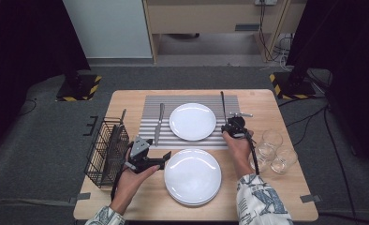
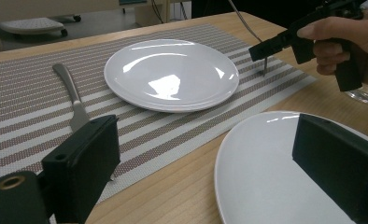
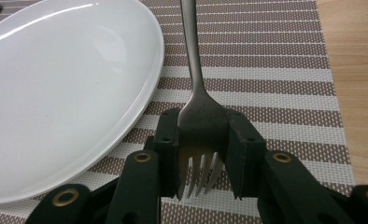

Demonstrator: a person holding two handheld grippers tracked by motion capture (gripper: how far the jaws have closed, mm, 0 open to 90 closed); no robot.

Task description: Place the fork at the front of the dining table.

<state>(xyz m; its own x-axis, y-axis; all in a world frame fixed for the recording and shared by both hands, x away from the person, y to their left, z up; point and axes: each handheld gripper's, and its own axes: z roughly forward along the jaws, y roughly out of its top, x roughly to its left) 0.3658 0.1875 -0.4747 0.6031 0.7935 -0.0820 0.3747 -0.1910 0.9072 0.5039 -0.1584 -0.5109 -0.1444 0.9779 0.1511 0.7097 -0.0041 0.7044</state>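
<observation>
A white plate (image 1: 192, 121) lies on the striped placemat (image 1: 192, 99), and a knife (image 1: 159, 123) rests on the mat to its left. My right gripper (image 1: 232, 126) is shut on the head of a metal fork (image 1: 223, 103) at the plate's right. In the right gripper view the pads (image 3: 168, 140) clamp the fork (image 3: 191, 56) just above its tines, above the mat. A second white plate (image 1: 192, 176) sits nearer to me on bare wood. My left gripper (image 1: 160, 152) hangs open by that plate's left rim, holding nothing.
A black wire basket (image 1: 107, 152) with cutlery stands at the table's left edge. Several clear glasses (image 1: 271, 138) cluster at the right, close to my right forearm. In the left gripper view the near plate (image 2: 275, 172) lies partly between the open jaws.
</observation>
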